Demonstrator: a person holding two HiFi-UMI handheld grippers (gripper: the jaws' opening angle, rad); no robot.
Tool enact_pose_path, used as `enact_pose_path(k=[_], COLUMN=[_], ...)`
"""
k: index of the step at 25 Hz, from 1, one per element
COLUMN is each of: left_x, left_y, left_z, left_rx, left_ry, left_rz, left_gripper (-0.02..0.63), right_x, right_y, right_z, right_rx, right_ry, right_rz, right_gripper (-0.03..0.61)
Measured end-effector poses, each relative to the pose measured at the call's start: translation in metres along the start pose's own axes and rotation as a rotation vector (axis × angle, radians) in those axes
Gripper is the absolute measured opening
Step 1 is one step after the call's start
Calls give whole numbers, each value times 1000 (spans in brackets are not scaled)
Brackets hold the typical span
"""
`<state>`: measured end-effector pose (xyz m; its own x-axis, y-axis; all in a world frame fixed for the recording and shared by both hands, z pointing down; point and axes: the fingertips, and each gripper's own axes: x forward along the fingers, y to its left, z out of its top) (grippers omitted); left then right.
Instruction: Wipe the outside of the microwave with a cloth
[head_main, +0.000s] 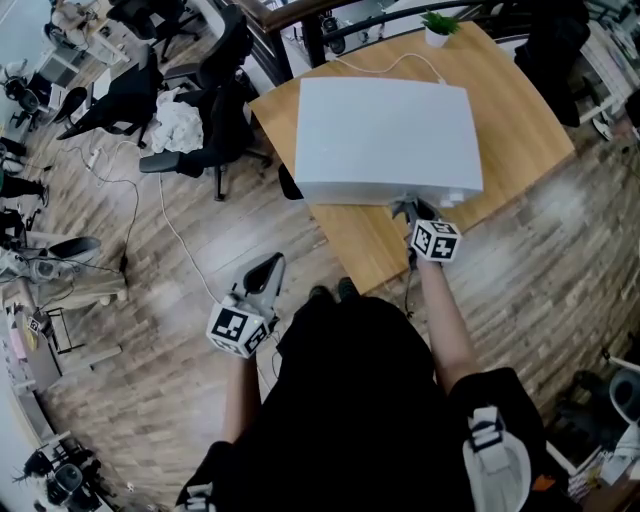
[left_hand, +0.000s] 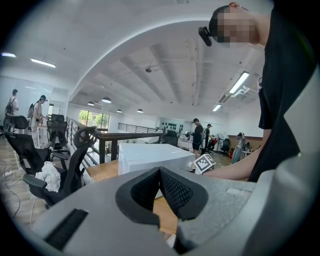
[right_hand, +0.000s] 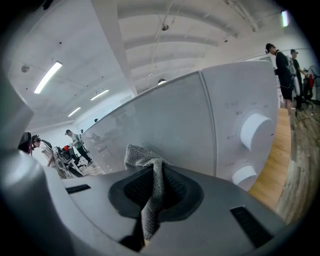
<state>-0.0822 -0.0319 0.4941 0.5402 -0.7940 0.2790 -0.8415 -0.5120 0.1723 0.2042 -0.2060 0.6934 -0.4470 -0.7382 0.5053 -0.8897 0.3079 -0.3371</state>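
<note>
The desk (head_main: 520, 120) carries the microwave (head_main: 385, 130), a white box just ahead of the right tool (head_main: 407, 209), with its front face toward the person. That tool is clamped on the cloth (right_hand: 141, 156). A grey knitted fold runs down between the pads and bunches out past the tips, right up against the door panel. It probably touches the door, though the wide-angle view leaves the contact uncertain. The left tool (head_main: 270, 265) hangs low and off to the side, away from the desk, its jaws together with nothing between them. Right of the cloth, on the control panel, sits a white knob (right_hand: 256, 131) with a second below it.

The step in hand looks like wiping the front face. The next move would call for steady pressure on the door and sweeping strokes across it, then care round the knobs (a snagged cloth could turn one). As for containers, the microwave door is shut, so its inside is unseen. A small pot (head_main: 437, 37) beyond the microwave, at the desk's far edge, holds a green plant.
</note>
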Motion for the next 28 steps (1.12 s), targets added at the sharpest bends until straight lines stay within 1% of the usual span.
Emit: enact_pose_path(k=[4,7,9,17,23,28], left_x=[-13,-19,-23,-37,-43,-45], left_y=[11,19,27,52,68,76], left_z=[-6,-7,-5,5,5,2], left_rx=[-15,-21,-22,-14,-10,-7], left_ry=[-8,-7,-8,-19,-11,-7], left_rz=[10,10,11,5,-19,-49], left_gripper=[2,2,2,2,2,2], right_x=[13,19,23,40,54,65], right_y=[26,41,52,81,105,122], right_z=[-6,-5,-1,-15,-21,-25], right_rx=[-1,-9,-21,-7,-70,-79], right_ry=[15,23,21,57,83,89], right_rz=[30,35,38,48,57,64], right_gripper=[16,15,15,16,17,17])
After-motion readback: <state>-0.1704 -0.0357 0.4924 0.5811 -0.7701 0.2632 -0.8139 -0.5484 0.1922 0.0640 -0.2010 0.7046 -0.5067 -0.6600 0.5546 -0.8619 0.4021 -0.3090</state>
